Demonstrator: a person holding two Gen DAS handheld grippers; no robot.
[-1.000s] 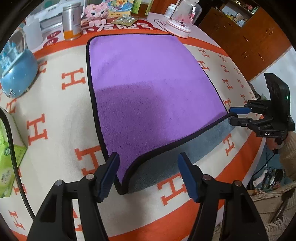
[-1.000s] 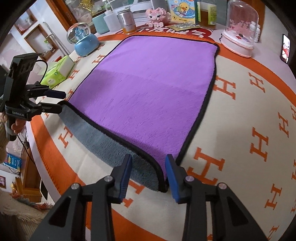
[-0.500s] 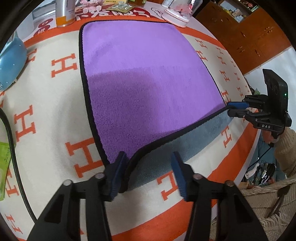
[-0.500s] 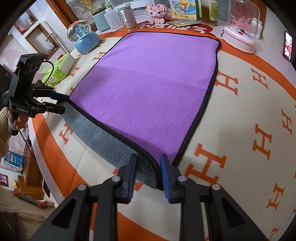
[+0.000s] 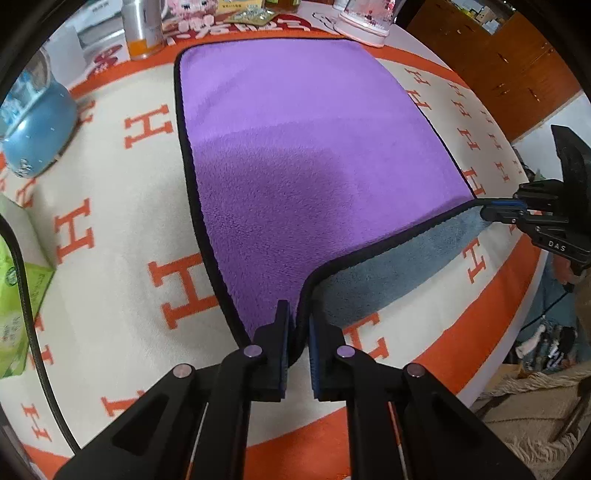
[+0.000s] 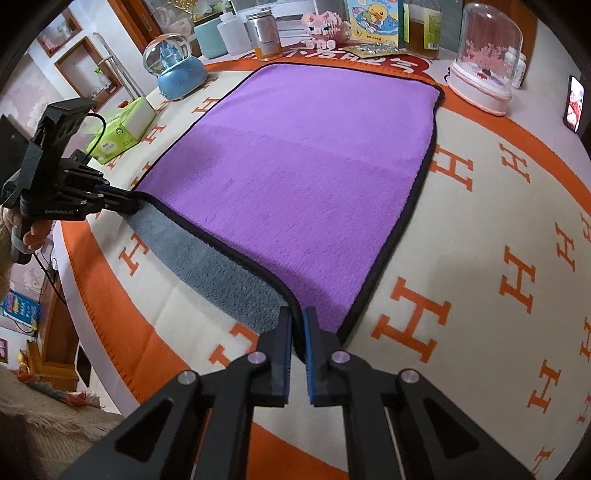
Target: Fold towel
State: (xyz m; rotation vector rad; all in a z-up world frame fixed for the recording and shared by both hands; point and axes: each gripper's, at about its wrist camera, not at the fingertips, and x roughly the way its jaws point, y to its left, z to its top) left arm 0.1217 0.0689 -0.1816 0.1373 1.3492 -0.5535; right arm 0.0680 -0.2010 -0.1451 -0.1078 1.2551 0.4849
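Now, step in hand: you have the grasp made at both near corners of the towel [image 5: 314, 147], so the first fold is about to begin.
Towel: it lies flat, purple face up, on the orange-and-cream cloth [image 6: 480, 258]; its near edge is raised, showing the grey underside [image 6: 221, 273].
Left gripper [image 5: 298, 325]: pressed together on the near left corner, the black hem caught between the blue pads.
Right gripper [image 6: 297, 325]: pinching the near right corner the same way; the left view shows it at the far end of the raised edge.
Next move: judging by the layout, you lift both corners together and carry them away from you to the far edge, keeping them level so the hems meet.
Watch for: the snow globe [image 6: 177, 74], the tin [image 6: 264, 35] and the pink dome [image 6: 487, 62] stand close beyond the far edge, so lay the corners down short of them.
Change from half a second ago: both pairs of tongs then stood apart around the corners; they have since closed, and the near edge sits a little higher.
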